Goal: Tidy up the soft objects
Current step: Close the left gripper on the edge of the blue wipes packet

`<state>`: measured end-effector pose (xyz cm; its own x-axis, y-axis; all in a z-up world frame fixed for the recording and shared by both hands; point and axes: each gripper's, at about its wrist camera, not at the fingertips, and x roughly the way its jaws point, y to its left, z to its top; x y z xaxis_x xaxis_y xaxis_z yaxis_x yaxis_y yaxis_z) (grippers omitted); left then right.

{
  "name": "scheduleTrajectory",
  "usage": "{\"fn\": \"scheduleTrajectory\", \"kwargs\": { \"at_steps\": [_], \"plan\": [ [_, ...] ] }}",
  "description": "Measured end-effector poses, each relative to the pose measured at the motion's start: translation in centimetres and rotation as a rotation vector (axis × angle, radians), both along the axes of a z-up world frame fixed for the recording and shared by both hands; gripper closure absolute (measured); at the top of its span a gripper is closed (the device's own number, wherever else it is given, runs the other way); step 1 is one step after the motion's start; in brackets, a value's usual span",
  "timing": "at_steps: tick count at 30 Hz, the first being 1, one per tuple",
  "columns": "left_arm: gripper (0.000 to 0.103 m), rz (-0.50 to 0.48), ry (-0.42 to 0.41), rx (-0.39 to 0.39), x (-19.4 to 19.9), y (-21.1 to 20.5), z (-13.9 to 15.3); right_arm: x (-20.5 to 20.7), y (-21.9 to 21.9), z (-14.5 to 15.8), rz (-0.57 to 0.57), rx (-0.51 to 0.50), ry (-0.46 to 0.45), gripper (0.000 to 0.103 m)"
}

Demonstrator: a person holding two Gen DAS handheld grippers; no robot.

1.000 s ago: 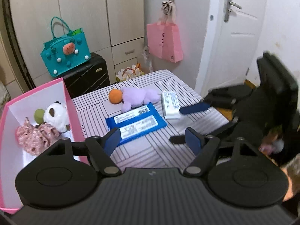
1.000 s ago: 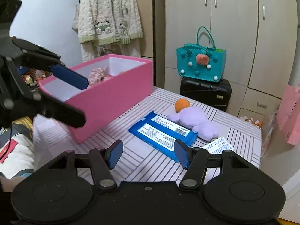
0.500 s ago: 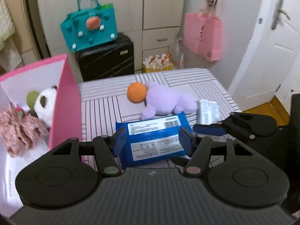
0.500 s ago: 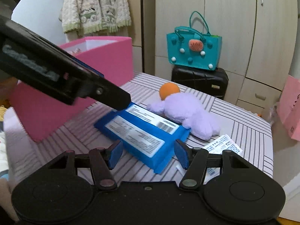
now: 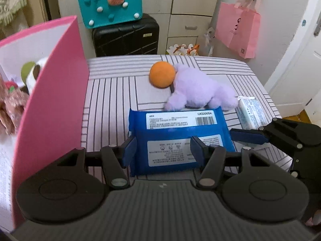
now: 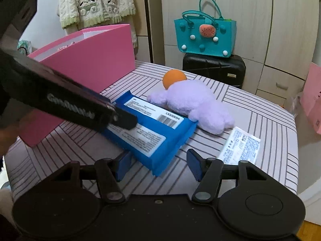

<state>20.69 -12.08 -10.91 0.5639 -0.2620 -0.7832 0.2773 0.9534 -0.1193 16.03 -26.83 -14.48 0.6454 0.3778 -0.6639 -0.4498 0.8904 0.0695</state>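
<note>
In front of you the wipes pack (image 5: 178,140) lies flat on the surface (image 5: 112,92), with the plush toy (image 5: 196,92) just behind it, touching its far edge. The small packet (image 5: 251,113) lies right of both. The box (image 5: 56,92) stands at the left — soft toys (image 5: 12,104) lie in it. Behind the surface a suitcase (image 5: 125,37) stands on the floor, a tote bag (image 5: 110,6) on top of it; right of those, a paper bag (image 5: 238,32) hangs on the wall.
</note>
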Motion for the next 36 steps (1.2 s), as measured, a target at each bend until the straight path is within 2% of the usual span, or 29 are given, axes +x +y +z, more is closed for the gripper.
{"fn": "scheduleTrajectory", "kwargs": {
  "at_steps": [5,8,10,12,14,15,16,19,21,23,25,29,32,36],
  "plan": [
    [0.044,0.03,-0.026,-0.025,-0.2,0.3,-0.4,0.1,0.7,-0.3,0.007,-0.007,-0.026,0.032],
    [0.028,0.061,-0.016,-0.016,0.0,0.6,-0.8,-0.2,0.8,-0.5,0.007,-0.01,-0.046,0.034],
    [0.026,0.086,-0.005,-0.045,0.1,1.0,-1.0,-0.5,0.6,-0.5,0.003,-0.003,-0.054,0.043],
    [0.026,0.079,-0.007,-0.037,-0.1,1.0,-1.0,-0.9,0.5,-0.5,0.005,0.003,-0.063,0.05],
    [0.029,0.078,-0.007,-0.043,-0.3,1.1,-1.0,-1.2,0.5,-0.5,0.007,0.007,-0.069,0.055],
    [0.035,0.07,-0.011,-0.049,-0.4,1.0,-1.0,-1.4,0.6,-0.5,0.008,0.006,-0.071,0.057],
    [0.041,0.061,-0.012,-0.059,-0.5,1.0,-1.0,-1.5,0.5,-0.5,0.01,0.007,-0.073,0.058],
    [0.047,0.055,-0.02,-0.07,-0.7,0.9,-1.0,-1.7,0.6,-0.5,0.016,0.004,-0.083,0.058],
    [0.049,0.05,-0.035,-0.058,-0.9,0.8,-1.1,-1.6,0.7,-0.5,0.019,-0.001,-0.086,0.058],
    [0.05,0.043,-0.044,-0.056,-1.1,0.8,-1.2,-1.3,0.6,-0.5,0.003,0.003,-0.081,0.047],
    [0.052,0.039,-0.048,-0.058,-1.3,0.8,-1.3,-1.2,0.6,-0.7,-0.013,0.0,-0.085,0.046],
    [0.054,0.029,-0.065,-0.05,-1.8,0.6,-1.1,-1.1,1.2,-0.7,0.013,0.013,-0.091,0.052],
    [0.055,0.023,-0.07,-0.046,-2.4,0.5,-1.0,-1.6,2.0,-0.8,-0.03,0.006,-0.124,0.058],
    [0.055,-0.003,-0.04,-0.09,-2.8,1.3,-0.5,-3.1,3.3,-0.7,-0.047,-0.057,-0.17,0.059]
  ]
}}
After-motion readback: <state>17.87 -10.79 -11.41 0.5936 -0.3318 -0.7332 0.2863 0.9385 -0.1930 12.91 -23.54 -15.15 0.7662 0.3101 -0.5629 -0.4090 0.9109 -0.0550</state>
